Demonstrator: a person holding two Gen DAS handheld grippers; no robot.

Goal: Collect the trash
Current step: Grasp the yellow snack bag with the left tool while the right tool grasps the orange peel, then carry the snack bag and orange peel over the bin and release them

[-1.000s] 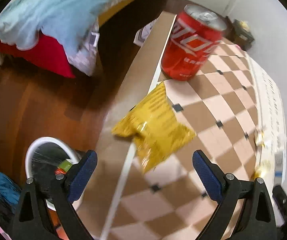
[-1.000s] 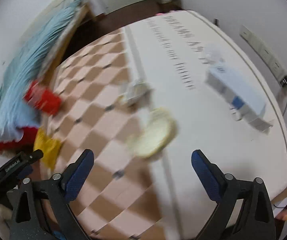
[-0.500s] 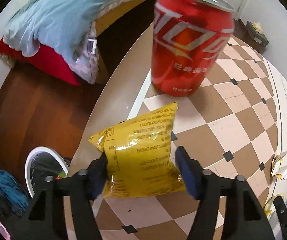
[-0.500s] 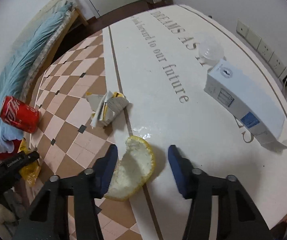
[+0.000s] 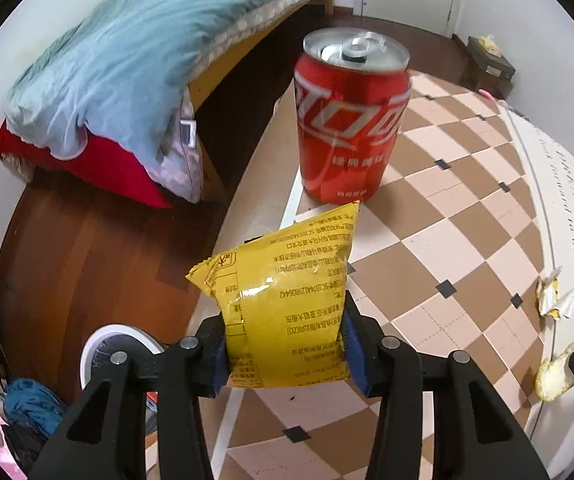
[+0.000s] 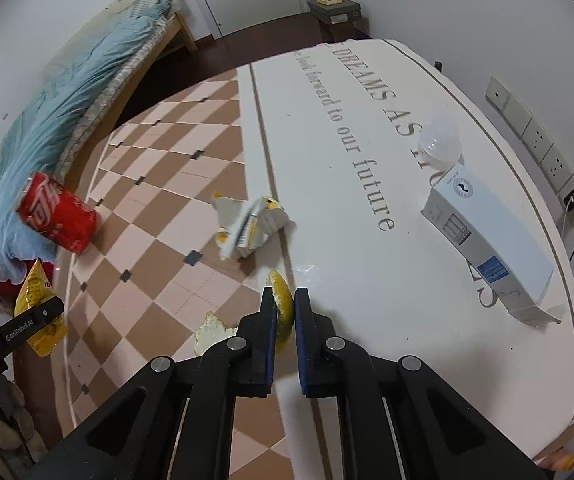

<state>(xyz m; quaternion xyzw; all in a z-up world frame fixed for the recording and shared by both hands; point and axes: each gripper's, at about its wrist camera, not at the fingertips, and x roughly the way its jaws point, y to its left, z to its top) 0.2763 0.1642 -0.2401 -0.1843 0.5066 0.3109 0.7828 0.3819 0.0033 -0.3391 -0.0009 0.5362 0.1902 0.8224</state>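
We have just closed both grippers: the left gripper now pinches the yellow packet, and the right gripper clamps the peel at the table's middle. Both can go to the bin on the floor. The can stands just beyond the packet; the crumpled wrapper waits.

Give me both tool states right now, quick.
Left tool: closed on the yellow snack packet.
Right tool: closed on the citrus peel.
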